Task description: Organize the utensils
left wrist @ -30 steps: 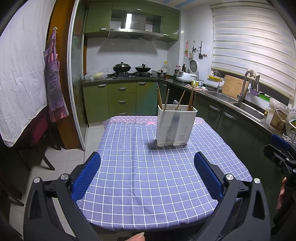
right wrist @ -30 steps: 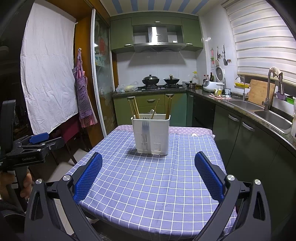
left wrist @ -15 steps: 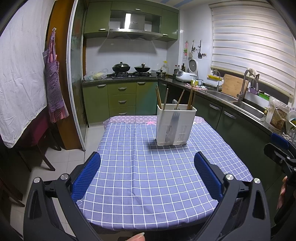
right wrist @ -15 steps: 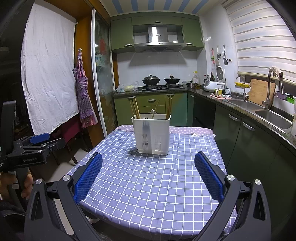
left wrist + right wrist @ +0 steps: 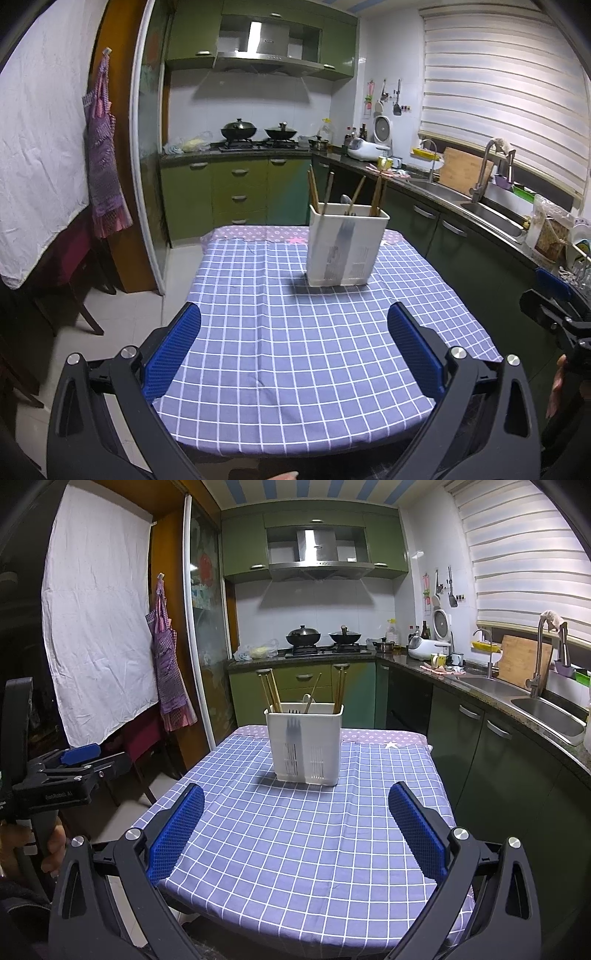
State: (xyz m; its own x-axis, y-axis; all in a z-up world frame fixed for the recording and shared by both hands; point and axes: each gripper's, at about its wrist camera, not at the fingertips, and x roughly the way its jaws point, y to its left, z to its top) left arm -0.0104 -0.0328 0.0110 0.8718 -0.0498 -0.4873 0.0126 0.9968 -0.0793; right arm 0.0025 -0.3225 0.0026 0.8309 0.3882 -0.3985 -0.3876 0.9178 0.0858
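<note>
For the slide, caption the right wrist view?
Open right gripper faces a white utensil holder with chopsticks on a checked tablecloth.

Between your left tool (image 5: 293, 347) and right tool (image 5: 295, 827), both spread wide, the checked counter (image 5: 295, 849) lies bare up to the white utensil holder (image 5: 304, 744), the one obstacle standing on it. Chopsticks (image 5: 271, 694) rise above its rim, blocking a low pass over the top. You have open cloth on either side of it.
</note>
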